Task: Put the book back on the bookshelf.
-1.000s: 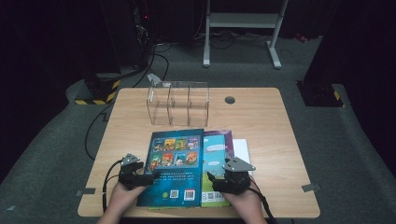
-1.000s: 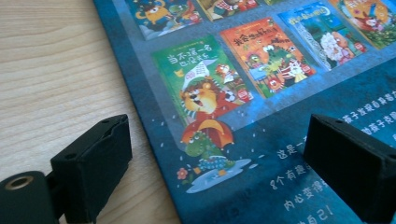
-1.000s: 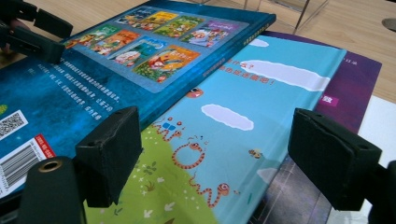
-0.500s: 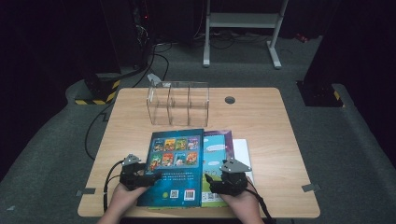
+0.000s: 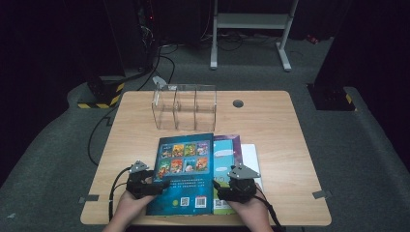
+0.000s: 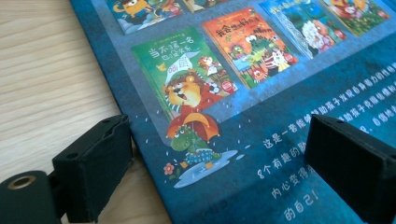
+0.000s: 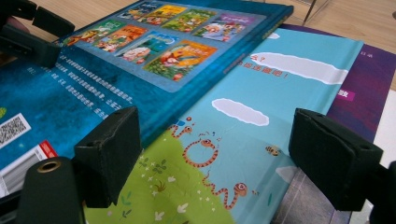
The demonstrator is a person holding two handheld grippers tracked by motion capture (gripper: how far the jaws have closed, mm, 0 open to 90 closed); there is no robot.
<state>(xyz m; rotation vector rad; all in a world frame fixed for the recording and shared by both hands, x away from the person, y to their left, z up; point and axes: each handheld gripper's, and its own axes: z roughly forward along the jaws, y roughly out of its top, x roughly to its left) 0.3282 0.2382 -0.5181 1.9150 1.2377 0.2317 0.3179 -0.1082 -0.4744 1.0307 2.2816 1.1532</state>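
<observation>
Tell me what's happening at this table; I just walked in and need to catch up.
A person holds tongs in each hand at a stack of picture books on the wooden table. The left tongs straddle the left edge of the dark blue top book, jaws open. The right tongs sit open at its right edge, over the light blue-green book beneath.

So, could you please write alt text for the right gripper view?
The right hand-held gripper, jaws open, hovers over a stack of picture books: a dark blue book lies on top, overlapping a light blue and green one with a snake drawing, and a purple book lies beneath. The left hand-held gripper touches the blue book's far edge.
</observation>
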